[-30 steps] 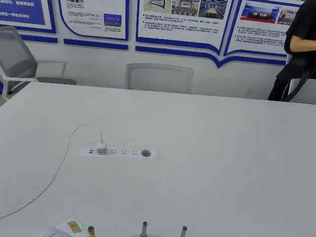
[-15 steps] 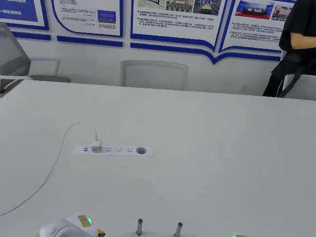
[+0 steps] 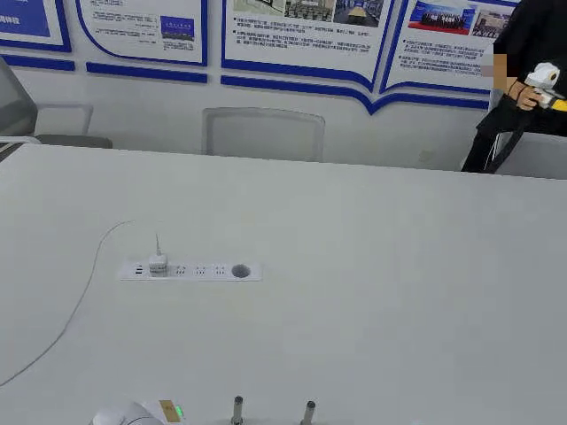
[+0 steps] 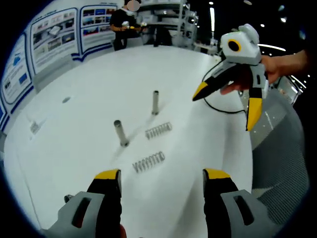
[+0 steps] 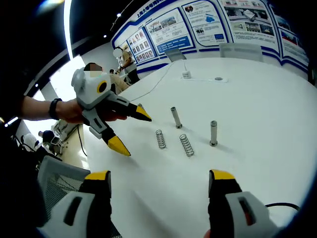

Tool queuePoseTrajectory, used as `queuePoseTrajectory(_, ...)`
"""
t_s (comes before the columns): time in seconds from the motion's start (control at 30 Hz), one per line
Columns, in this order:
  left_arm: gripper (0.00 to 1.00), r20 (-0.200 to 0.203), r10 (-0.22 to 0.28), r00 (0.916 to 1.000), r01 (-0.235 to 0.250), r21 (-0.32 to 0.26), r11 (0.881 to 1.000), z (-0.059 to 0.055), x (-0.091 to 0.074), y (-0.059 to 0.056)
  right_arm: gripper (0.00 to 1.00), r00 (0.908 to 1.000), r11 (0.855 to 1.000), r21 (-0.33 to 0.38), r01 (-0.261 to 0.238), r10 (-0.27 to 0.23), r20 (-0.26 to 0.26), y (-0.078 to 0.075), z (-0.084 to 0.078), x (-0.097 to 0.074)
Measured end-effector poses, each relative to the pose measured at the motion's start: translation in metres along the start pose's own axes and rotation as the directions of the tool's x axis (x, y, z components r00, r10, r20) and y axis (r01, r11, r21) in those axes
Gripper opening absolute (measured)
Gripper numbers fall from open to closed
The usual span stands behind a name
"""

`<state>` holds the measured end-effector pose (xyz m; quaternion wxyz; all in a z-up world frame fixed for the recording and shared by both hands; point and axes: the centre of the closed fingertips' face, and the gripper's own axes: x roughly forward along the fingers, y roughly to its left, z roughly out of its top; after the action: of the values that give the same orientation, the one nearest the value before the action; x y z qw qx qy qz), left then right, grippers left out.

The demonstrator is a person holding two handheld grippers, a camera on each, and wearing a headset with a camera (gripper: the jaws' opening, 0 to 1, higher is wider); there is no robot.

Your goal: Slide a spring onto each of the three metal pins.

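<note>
The left gripper (image 4: 162, 174) and right gripper (image 5: 159, 175) are both wide open and hold nothing. The left pin (image 4: 119, 133) and right pin (image 4: 155, 102) stand upright and bare. The first spring (image 4: 148, 162) and second spring (image 4: 158, 130) lie flat on the table (image 4: 89, 89) on the near side of the pins, I think for easy picking.

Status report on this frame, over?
Left gripper open, right gripper open, both empty. Two springs lying loose beside two bare pins. Nothing between grippers and springs.

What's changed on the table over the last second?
A gripper at the bottom edge shifted right, toward the pins. A person in the background now holds up a white device. Pins and power strip stayed put; the view itself panned. Nothing was grasped.
</note>
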<state>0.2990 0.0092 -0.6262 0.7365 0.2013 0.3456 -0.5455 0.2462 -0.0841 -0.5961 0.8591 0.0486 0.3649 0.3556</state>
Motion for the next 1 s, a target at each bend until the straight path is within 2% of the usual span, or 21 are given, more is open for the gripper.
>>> queuePoseTrajectory(0.2,0.67,-0.02,-0.03,0.9993,0.031,0.024,0.999,-0.001,0.012,-0.001,0.82,1.0,1.0,0.009,0.002,-0.002,-0.001,0.0,-0.002,0.0)
queuePoseTrajectory(0.5,0.62,-0.028,-0.054,0.9982,0.055,0.046,0.997,0.002,0.028,0.001,0.81,1.0,1.0,0.015,0.006,-0.006,-0.002,-0.002,-0.002,-0.002)
queuePoseTrajectory(0.6,0.6,-0.045,-0.06,0.9972,0.063,0.068,0.996,0.0,0.034,0.001,0.81,1.0,1.0,0.016,0.005,-0.005,-0.004,-0.002,-0.003,-0.002)
queuePoseTrajectory(0.77,0.55,-0.072,-0.073,0.9947,0.079,0.082,0.994,-0.006,0.035,-0.003,0.81,1.0,1.0,0.027,0.007,-0.007,-0.003,-0.002,-0.004,-0.002)
queuePoseTrajectory(1.0,0.47,-0.079,-0.073,0.9942,0.08,0.087,0.993,-0.012,0.032,-0.006,0.8,1.0,0.999,0.035,0.003,-0.003,-0.007,-0.002,-0.007,-0.002)
